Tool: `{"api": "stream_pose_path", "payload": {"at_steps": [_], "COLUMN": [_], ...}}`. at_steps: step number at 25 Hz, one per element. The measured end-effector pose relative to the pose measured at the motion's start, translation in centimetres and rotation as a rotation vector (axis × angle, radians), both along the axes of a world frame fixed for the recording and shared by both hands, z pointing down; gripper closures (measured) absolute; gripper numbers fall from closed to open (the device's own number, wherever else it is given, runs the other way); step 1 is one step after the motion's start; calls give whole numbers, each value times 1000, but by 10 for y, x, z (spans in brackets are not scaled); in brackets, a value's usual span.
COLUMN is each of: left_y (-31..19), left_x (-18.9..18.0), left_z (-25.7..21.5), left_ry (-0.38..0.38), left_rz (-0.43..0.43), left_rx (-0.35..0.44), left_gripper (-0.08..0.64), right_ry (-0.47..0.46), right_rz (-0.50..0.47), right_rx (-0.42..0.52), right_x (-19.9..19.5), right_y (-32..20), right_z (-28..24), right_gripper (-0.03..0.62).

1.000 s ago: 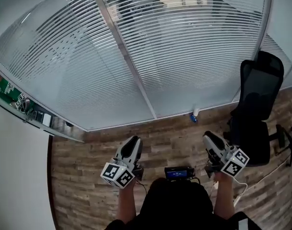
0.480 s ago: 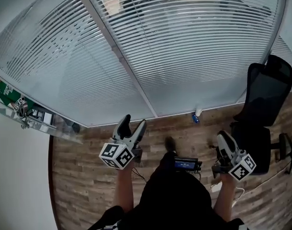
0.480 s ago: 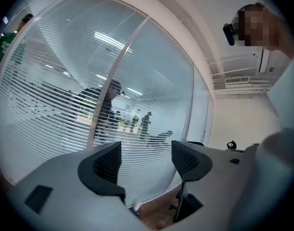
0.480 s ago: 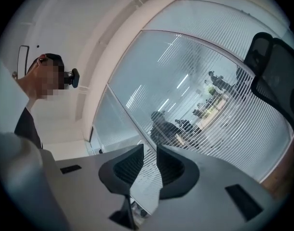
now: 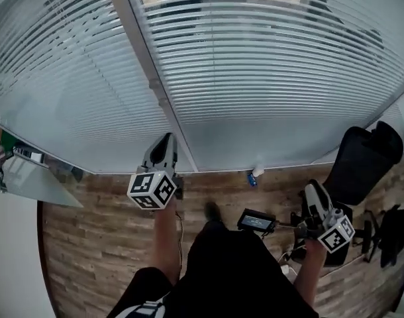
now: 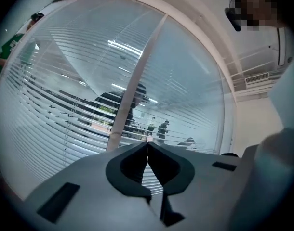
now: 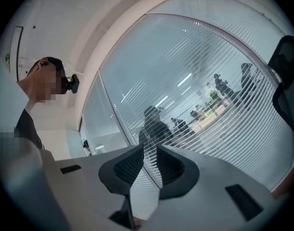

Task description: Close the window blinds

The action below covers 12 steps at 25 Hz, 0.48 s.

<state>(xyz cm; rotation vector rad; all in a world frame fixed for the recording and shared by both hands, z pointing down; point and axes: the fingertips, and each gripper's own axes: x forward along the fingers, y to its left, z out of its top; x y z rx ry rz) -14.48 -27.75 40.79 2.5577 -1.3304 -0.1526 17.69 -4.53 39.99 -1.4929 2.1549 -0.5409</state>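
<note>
I am pointing the left gripper (image 5: 165, 140), jaws just closed on nothing, and the right gripper (image 5: 313, 191), slightly open and empty, at the blinds (image 5: 268, 65) hanging ahead, untouched.

Wood-plank floor (image 5: 83, 257), black office chair (image 5: 364, 161) (at right), white wall (image 5: 10, 270), possibly a ledge (image 5: 30, 184)

Left gripper (image 5: 163, 144) has gone from lower centre-left up to mid-frame, overlapping the bottom of the window blinds (image 5: 268, 65). Its jaws, spread half a second ago, have just closed, empty. Right gripper (image 5: 313, 191) has drifted to lower right. Office chair (image 5: 362, 164) is nearer the right edge.
</note>
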Motion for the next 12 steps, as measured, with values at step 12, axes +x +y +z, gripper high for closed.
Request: {"api": "stream_pose_path", "payload": {"at_steps": [12], "left_y": [-102], "left_x": [-14], "left_z": [36], "left_ry": [15], "left_rz": [-134], "left_rx": [-161], "left_gripper": [367], "right_ry": [-22], "right_rz": [-148], "right_rx": [-86], "right_x": [-37], "right_y": [-130], "right_z": [9], "right_gripper": [520]}}
